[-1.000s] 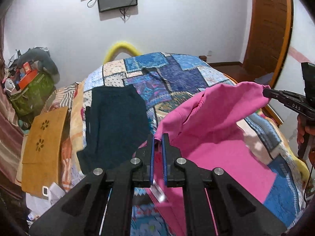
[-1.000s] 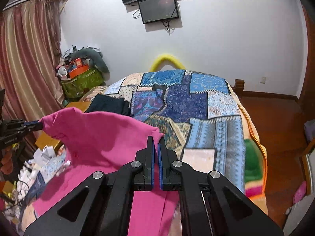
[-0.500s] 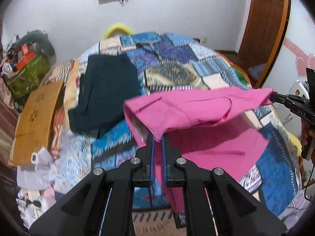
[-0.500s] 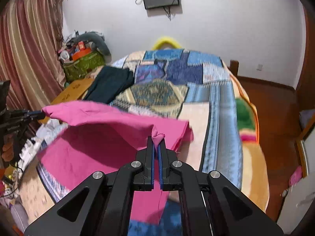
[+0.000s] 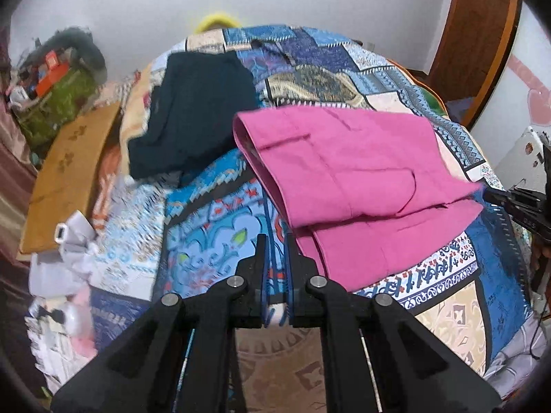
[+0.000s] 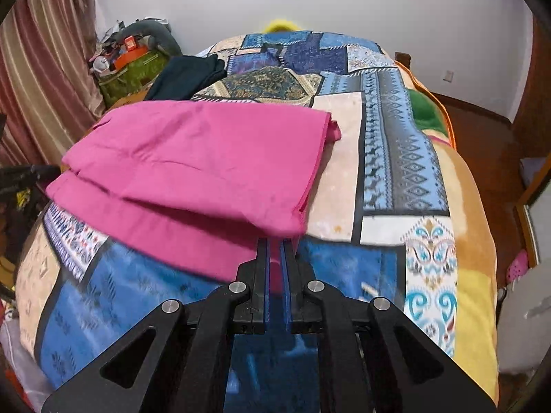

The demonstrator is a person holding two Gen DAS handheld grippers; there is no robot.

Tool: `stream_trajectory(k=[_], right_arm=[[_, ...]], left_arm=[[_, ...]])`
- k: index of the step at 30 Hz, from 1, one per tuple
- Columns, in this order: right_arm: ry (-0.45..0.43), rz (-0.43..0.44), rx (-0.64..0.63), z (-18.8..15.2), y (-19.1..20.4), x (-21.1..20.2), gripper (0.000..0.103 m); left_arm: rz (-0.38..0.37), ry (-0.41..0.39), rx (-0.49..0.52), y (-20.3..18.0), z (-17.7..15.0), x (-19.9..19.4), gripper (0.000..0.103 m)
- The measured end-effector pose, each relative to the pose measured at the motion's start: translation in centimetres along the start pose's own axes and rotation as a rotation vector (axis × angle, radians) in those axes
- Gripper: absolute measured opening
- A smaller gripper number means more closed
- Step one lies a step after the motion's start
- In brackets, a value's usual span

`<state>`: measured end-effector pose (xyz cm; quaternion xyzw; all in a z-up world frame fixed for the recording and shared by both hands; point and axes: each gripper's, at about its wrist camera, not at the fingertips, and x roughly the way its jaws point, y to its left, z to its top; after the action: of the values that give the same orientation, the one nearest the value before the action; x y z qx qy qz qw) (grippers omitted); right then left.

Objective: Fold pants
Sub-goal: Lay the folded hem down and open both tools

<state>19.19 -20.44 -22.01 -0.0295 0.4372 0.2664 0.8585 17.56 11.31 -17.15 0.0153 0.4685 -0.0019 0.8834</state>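
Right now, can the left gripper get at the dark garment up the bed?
Probably yes: the left gripper holds nothing, only bare bedspread lies between it and the dark garment, and the pink pants sit off to its right.

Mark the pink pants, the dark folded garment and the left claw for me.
pink pants (image 5: 344, 161): left wrist view, upper folded layer.
dark folded garment (image 5: 196, 110): left wrist view, middle of the cloth.
left claw (image 5: 275, 241): left wrist view, midway between fingertips.

Bare patchwork bedspread (image 6: 396, 158) lies right of the pink pants (image 6: 193, 168); dark garment (image 5: 196, 110) occupies their left.
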Motion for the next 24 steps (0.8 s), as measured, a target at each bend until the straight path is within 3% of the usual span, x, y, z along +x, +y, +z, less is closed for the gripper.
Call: stream_trajectory(k=[1,5,7,9,11,20,24], right_arm=[[0.005,0.013,-0.003,-0.1,0.1,-0.4,0.007],[-0.047,0.005,-0.048,0.1,1.3,-2.6,0.011],[-0.068,0.021,-0.063,0.6,2.1,-3.3,0.022],[-0.085,0.036,-0.081,1.1,3.1,-3.3,0.041],[-0.086,0.047,-0.118,1.5,4.3,-2.8,0.046],[0.029,0.016,-0.258,2.4,7.9,2.4,0.046],[0.011,0.006,-0.292,3.0,8.6,2.9,0.046]], left_arm=[[0.01,-0.008,0.009,-0.1,0.3,-0.3,0.015],[0.036,-0.056,0.05,-1.1,1.4,-1.6,0.056],[0.039,-0.073,0.072,-1.9,2.0,-1.8,0.069],[0.042,-0.074,0.093,-2.9,2.4,-1.7,0.081],[0.04,-0.068,0.128,-4.0,2.7,-1.3,0.082],[0.029,-0.008,0.281,-8.5,2.4,1.7,0.083],[0.016,0.019,0.315,-9.4,2.4,2.9,0.083]])
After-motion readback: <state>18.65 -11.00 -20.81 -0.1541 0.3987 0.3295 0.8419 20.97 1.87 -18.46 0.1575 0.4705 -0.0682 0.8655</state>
